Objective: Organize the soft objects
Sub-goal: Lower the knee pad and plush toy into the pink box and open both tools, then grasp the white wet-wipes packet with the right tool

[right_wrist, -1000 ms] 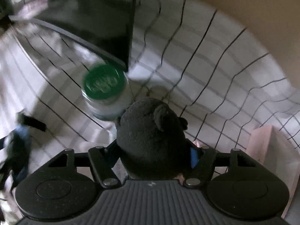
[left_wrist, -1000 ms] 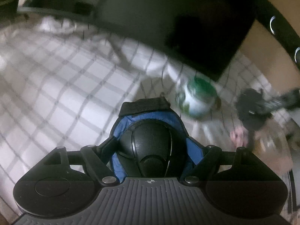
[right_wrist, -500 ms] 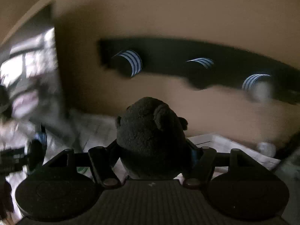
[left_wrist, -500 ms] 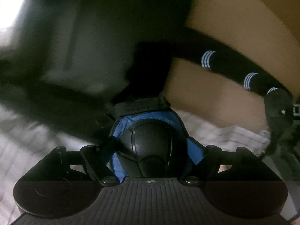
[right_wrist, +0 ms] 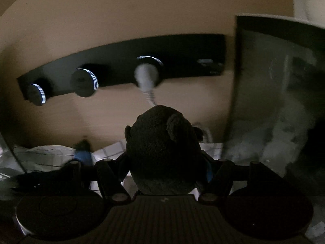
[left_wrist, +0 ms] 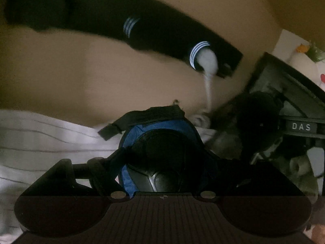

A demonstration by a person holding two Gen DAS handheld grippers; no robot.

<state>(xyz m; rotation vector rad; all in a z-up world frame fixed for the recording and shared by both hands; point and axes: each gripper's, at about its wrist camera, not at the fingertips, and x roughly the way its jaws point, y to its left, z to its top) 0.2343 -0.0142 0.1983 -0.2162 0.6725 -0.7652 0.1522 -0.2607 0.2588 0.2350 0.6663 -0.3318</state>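
My left gripper (left_wrist: 162, 162) is shut on a soft toy with a glossy black head and a blue and black cloth body (left_wrist: 160, 154), held up facing the wall. My right gripper (right_wrist: 164, 162) is shut on a dark fuzzy plush bear (right_wrist: 162, 148), its round ears pointing away from me. The right gripper and its dark plush also show at the right of the left wrist view (left_wrist: 258, 122). The left gripper with its blue toy shows small at the lower left of the right wrist view (right_wrist: 81, 156).
A tan wall carries a black hook rail (right_wrist: 126, 65) with round pegs and a white cord (right_wrist: 150, 95) hanging from one. A white checked bedsheet (left_wrist: 40, 138) lies below. A large dark panel (right_wrist: 274, 93) stands at the right.
Both grippers have swung up from the bed and the green-lidded jar toward the wall and the hook rail, then turned right. Each keeps its toy.
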